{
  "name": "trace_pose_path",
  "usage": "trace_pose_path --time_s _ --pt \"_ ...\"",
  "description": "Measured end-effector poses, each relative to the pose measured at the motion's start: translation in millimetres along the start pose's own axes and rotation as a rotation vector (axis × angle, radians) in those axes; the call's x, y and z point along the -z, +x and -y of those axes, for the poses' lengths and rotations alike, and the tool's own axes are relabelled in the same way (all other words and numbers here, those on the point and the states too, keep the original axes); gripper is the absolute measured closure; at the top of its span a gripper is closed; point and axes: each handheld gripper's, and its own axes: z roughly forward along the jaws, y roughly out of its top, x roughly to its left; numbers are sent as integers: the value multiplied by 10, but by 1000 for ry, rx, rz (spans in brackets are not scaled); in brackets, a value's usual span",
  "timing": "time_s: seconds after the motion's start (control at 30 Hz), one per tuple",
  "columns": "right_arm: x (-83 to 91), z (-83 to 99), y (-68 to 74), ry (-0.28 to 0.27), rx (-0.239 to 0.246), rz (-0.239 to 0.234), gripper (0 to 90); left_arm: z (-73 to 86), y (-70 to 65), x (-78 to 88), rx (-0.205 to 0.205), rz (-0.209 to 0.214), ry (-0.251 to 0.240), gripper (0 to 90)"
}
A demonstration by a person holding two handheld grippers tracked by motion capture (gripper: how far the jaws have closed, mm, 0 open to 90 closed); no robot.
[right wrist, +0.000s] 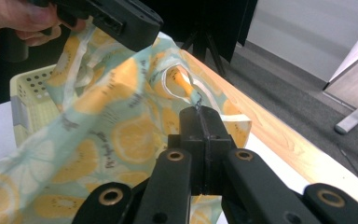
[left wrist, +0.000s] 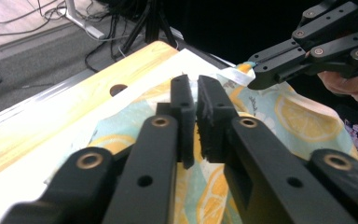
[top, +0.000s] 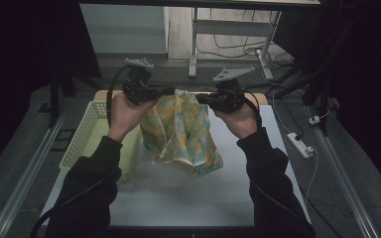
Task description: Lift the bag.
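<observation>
Both tongs hold cloth (top: 181, 131) beside basket (top: 92, 130).

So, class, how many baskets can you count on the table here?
1. A pale yellow perforated plastic basket sits at the table's left edge, beside the hanging lemon-print cloth. Its lower end is hidden behind the person's left sleeve.

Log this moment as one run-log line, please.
left gripper: shut on cloth top edge | right gripper: shut on cloth | cloth: lemon print, hanging between grippers, lower end on table | basket: left of cloth
</observation>
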Motion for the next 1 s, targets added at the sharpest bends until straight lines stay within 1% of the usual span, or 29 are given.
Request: trace_pose_path --time_s 0.07,0.13,0.23,0.27,0.3,0.4,0.5,0.57,0.63,0.77,0.9,1.0 --pt "-18 23 -17 6 -8 -2 900 10 -4 -7 -10 1 5 817" --pt "-28 38 -27 7 -13 -5 899 14 -16 3 -16 1 -1 794" --pt "-20 51 -27 4 -19 -13 895 29 -44 35 -20 18 -15 746" --pt "-12 54 -25 0 -22 -19 891 42 -55 40 -21 30 -20 723" --pt "-5 59 -24 -4 -24 -29 884 56 -70 41 -27 32 -22 696" --pt "25 65 -8 -12 -29 -38 838 87 -113 62 -54 4 -25 627" --pt "61 65 7 -24 -36 -45 770 98 -148 115 -67 2 -34 550" --pt "88 70 13 -32 -35 -41 732 112 -179 159 -84 -6 -40 501" --pt "115 84 10 -38 -38 -34 687 146 -212 205 -91 -9 -39 465" --pt "164 144 -4 -45 -48 -28 630 242 -272 286 -125 -47 -47 393" --pt "195 187 -5 -45 -56 -26 589 315 -288 345 -130 -77 -41 316" --pt "204 203 -2 -46 -58 -24 565 353 -289 395 -123 -89 -38 272"
